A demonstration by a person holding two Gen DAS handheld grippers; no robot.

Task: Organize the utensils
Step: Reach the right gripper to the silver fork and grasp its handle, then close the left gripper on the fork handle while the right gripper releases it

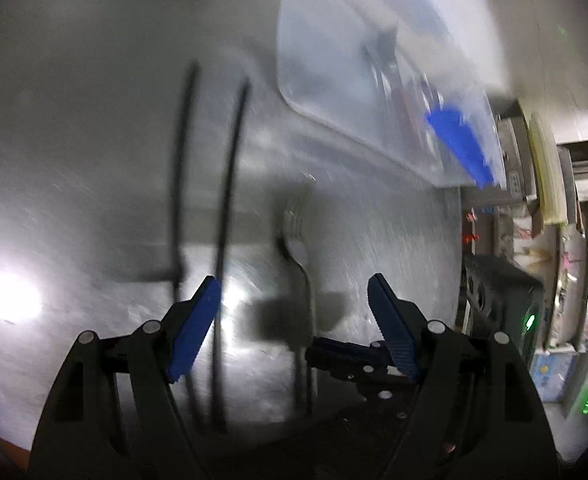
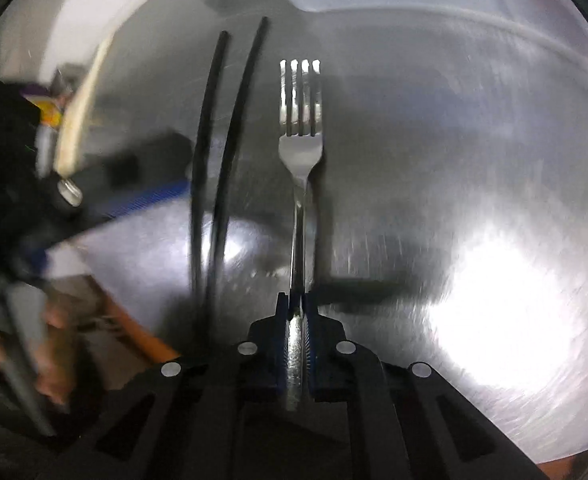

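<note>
A brushed steel table [image 2: 474, 160] carries 1 clear plastic bin [image 1: 334, 80] at its far side, 2 black chopsticks [image 2: 230, 140] lying side by side and 1 steel fork [image 2: 301, 120] just beside them. The fork looks stiff, light and slick – best taken at the handle, where the right gripper [image 2: 296, 312] is clamped. The left gripper [image 1: 294, 312] hangs spread, holding nothing.

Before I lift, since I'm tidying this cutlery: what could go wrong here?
1. The right hand-held gripper pinches the fork far back on its handle, so the tines may droop or swing.
2. The black chopsticks lie just beside it and could get knocked.
</note>
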